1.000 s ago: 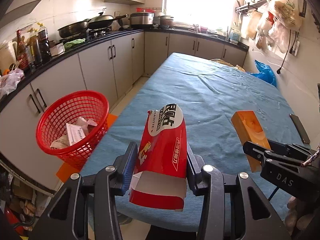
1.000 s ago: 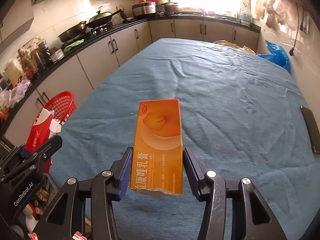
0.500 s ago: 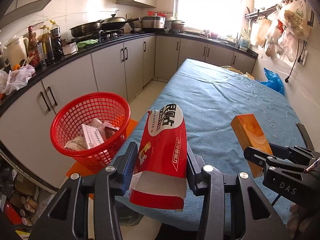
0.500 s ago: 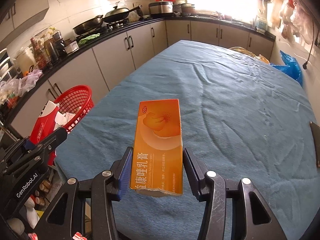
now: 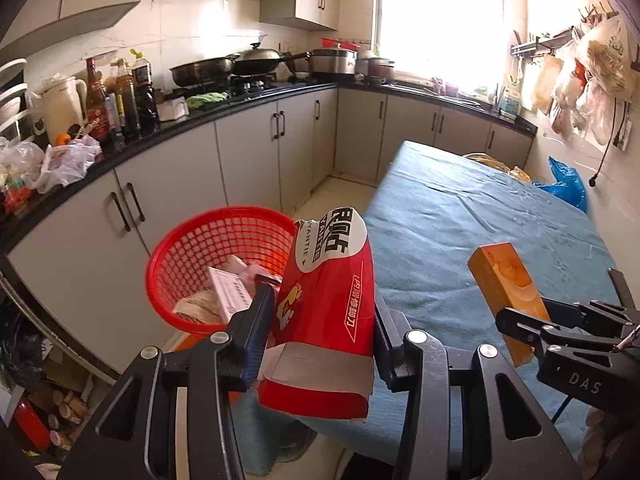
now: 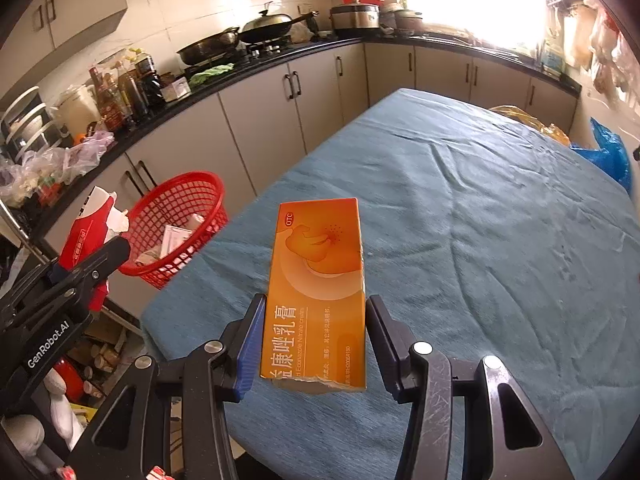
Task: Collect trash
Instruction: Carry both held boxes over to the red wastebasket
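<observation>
the left gripper pinches a red packet; the right gripper pinches an orange box, long axis pointing away. the red basket lies at ten o'clock, nearer the left hand. its base is hidden; contents are hard to make out.

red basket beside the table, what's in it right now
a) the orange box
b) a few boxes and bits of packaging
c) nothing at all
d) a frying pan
b: the red basket already holds a few small boxes and crumpled packaging, while the orange box is clamped in the right gripper above the table.
</observation>
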### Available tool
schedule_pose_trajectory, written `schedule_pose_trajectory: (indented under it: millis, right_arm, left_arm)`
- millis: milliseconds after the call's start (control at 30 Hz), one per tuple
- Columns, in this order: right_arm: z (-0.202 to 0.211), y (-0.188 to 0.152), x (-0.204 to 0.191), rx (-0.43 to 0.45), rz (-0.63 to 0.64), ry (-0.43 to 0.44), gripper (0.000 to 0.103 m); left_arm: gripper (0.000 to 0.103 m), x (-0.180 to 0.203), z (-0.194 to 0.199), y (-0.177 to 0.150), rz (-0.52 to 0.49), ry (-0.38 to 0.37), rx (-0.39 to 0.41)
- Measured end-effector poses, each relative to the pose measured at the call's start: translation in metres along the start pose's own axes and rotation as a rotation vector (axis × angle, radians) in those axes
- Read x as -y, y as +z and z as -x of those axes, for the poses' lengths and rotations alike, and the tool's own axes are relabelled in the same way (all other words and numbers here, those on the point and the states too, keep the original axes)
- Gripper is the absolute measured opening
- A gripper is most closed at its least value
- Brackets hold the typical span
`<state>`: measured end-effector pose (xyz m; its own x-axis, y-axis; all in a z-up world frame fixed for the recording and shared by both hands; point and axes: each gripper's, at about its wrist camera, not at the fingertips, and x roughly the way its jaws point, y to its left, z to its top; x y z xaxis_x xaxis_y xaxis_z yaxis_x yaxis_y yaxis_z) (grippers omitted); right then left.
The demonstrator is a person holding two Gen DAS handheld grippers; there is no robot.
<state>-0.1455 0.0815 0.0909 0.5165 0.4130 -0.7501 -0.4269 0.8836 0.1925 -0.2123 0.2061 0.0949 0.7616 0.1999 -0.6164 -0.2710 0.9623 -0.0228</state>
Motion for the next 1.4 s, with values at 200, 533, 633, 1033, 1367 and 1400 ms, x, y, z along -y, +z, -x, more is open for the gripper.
schedule_pose_trajectory:
  millis: [200, 533, 633, 1033, 1367, 1400]
  right_arm:
    - [-0.001, 0.007, -0.013, 0.006, 0.031, 0.031, 0.053]
    - [-0.011, 0.022, -0.037, -0.001, 0.056, 0.104, 0.053]
    - [-0.016, 0.027, -0.047, -0.002, 0.071, 0.127, 0.053]
    - [-0.040, 0.054, -0.098, 0.008, 0.132, 0.206, 0.053]
    - [-0.068, 0.081, -0.130, 0.036, 0.143, 0.284, 0.053]
    - [-0.071, 0.083, -0.132, 0.037, 0.144, 0.288, 0.053]
  left_arm:
    - [0.044, -0.019, 0.002, 0.003, 0.006, 0.056, 0.009]
    - [0.044, -0.045, -0.005, 0.012, -0.007, 0.135, 0.023]
    - [0.044, -0.053, -0.008, 0.016, -0.004, 0.139, 0.027]
    - [0.044, -0.091, -0.029, 0.033, 0.015, 0.179, 0.038]
    - [0.044, -0.120, -0.064, 0.044, 0.064, 0.141, -0.018]
    - [0.044, -0.123, -0.068, 0.045, 0.071, 0.135, -0.024]
